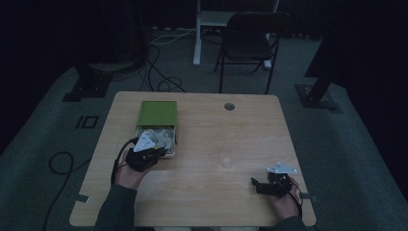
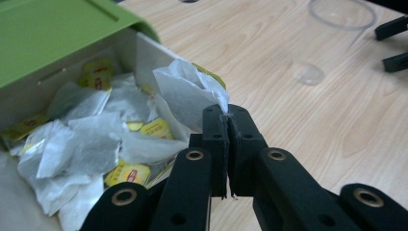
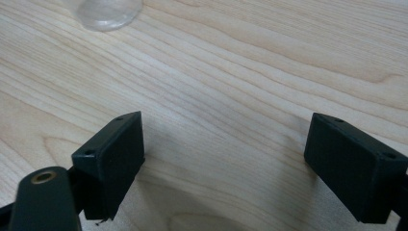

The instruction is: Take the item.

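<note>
Your left gripper point(image 2: 226, 118) has its jaws pinched tight on the corner of one tea bag point(image 2: 185, 94), and that bag hangs just above the open end of the green box point(image 2: 53, 33). You hold it by the very edge of the paper, which makes sense: the corner is the one part thin enough to clamp without crushing the pouch, and it lets the rest of the bag swing clear of the pile of other tea bags point(image 2: 91, 139) lying in the white tray of the box. In the high view the left gripper point(image 1: 150, 155) sits at the near end of the box point(image 1: 157, 114), on the left half of the table point(image 1: 250, 130).

The box is slid partly open toward you, so its contents face your hand rather than the far side, and you can reach in without lifting anything.

The clear glass point(image 1: 227, 157) stands well apart from the box, near the middle of the table, between your two hands. It looks like the place the bag is meant to go, since its mouth is open and nothing blocks the way.

Your right gripper point(image 1: 258, 185) rests low by the near right edge with its jaws wide apart and nothing between them. From its own camera the base of the glass point(image 3: 107, 13) lies ahead, so it seems parked there ready to steady the glass.
</note>
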Demonstrator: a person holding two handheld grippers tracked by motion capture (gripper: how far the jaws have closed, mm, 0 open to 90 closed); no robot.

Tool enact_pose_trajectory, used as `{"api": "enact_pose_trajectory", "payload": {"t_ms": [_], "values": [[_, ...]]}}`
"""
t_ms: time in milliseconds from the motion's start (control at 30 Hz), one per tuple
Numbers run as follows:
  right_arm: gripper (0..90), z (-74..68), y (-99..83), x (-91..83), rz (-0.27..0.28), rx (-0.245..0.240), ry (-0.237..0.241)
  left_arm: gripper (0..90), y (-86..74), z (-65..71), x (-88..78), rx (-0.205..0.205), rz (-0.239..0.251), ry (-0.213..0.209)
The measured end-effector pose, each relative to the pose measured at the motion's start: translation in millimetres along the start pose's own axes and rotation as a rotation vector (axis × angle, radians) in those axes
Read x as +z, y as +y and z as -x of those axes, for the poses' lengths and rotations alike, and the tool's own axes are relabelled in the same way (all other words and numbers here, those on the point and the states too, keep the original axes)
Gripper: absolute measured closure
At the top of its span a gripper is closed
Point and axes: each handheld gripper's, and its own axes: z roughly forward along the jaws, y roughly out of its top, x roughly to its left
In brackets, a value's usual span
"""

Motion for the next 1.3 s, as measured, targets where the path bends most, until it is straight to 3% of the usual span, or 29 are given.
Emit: {"api": "enact_pose_trajectory", "payload": {"t_ms": [500,1300], "values": [[13.6,0.0,0.0,0.0,0.0,0.0,0.0,88.2,13.0,11.4,3.1,0.033,0.013,-0.032],[13.7,0.0,0.0,0.1,0.001,0.0,-0.001,88.2,46.9,33.1,18.9,0.106,0.027,-0.124]]}}
